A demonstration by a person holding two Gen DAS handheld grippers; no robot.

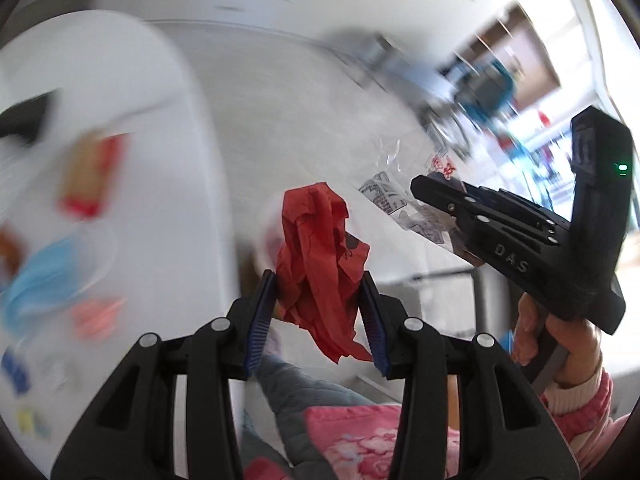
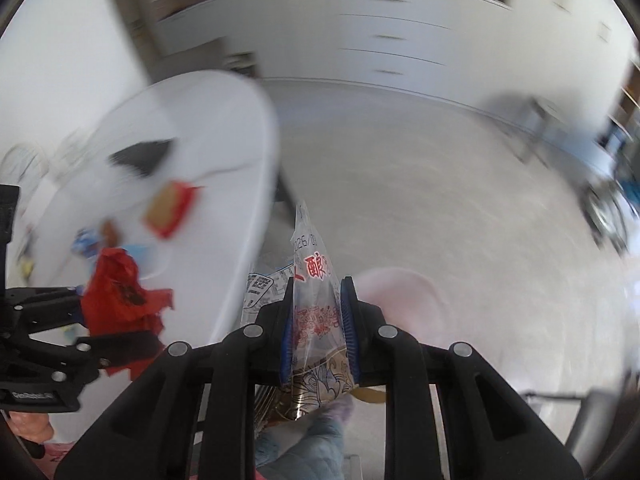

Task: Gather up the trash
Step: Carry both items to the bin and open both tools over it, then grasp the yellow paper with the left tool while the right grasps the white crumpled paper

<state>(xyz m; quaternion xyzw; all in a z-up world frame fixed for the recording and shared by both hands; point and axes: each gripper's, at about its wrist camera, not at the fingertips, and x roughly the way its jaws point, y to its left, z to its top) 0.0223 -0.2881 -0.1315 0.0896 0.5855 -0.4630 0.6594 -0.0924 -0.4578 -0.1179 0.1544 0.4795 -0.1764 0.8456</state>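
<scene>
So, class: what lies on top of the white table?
On the white table, through blur: a red and tan packet, a blue face mask, a dark object and small scraps. In the right wrist view, red paper in the left claw hides some.

My right gripper (image 1: 496, 236) carries raised letters "DAS" on its side. The clear wrapper (image 2: 316, 304) I hold shows "2026/0", cut off, and a red character "酿"; its smaller print is illegible.
</scene>
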